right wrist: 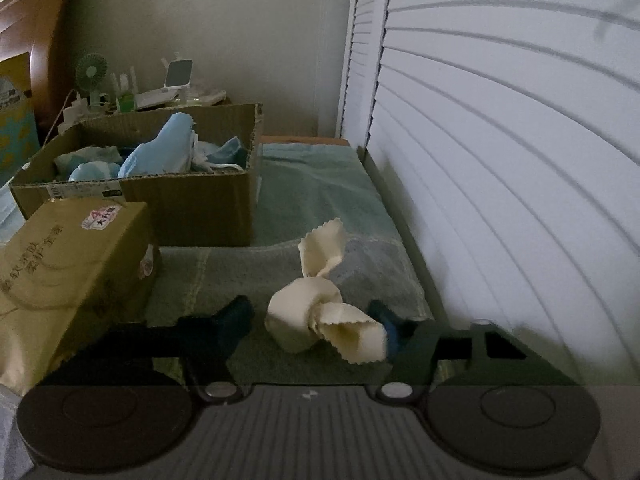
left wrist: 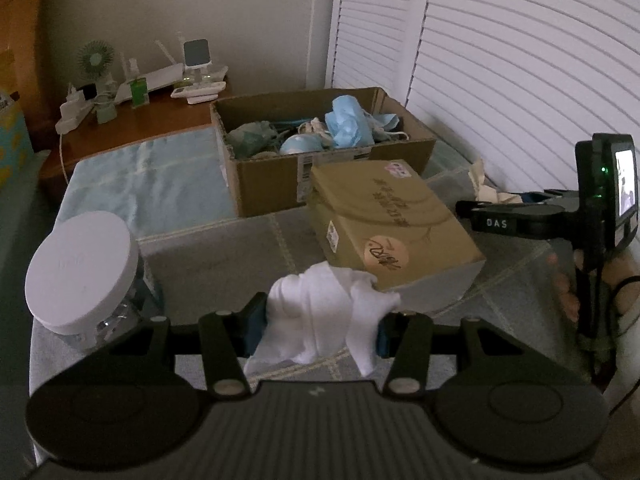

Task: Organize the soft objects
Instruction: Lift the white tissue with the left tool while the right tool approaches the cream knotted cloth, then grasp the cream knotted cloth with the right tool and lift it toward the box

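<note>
Left wrist view: left gripper pinches a white cloth. Carry it high over the cardboard box rim before letting go. Right gripper stands spread around a cream cloth.

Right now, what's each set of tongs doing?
Left tongs: closed on the white cloth.
Right tongs: open around the cream cloth.

White cloth (cream cloth)

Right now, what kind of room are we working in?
Probably a bedroom: a wooden headboard, a bedside table with a small fan and chargers, and louvered closet doors beside the towel-covered bed.
</note>
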### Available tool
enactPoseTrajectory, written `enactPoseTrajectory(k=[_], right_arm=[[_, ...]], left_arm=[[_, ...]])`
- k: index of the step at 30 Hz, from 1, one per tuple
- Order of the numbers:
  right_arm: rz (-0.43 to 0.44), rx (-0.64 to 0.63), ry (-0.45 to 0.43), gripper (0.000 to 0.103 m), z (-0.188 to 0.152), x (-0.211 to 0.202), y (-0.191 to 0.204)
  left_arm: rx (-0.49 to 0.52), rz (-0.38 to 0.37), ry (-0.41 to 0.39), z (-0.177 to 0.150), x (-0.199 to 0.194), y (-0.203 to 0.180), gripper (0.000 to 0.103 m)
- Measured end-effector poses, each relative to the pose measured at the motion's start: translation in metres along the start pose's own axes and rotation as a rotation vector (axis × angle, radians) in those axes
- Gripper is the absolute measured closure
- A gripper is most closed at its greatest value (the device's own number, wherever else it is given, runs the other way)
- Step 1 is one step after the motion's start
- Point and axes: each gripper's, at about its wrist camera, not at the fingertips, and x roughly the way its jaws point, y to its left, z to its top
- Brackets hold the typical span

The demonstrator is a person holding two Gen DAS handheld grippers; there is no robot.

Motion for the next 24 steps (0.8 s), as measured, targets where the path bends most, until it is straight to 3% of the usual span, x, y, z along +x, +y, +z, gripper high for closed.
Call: enactPoseTrajectory(k=[5, 24], right_arm=[[0.010, 0.000, 0.005, 0.063, 0.002, -0.002, 0.002], [-0.011, -0.037, -0.002, 0.068, 0.006, -0.042, 0.014]], left_arm=[[-0.010, -0.001, 0.002, -0.001, 0.001, 0.002, 0.052], [0.026, -0.001, -0.032, -0.006, -0.012, 0.006, 0.052]])
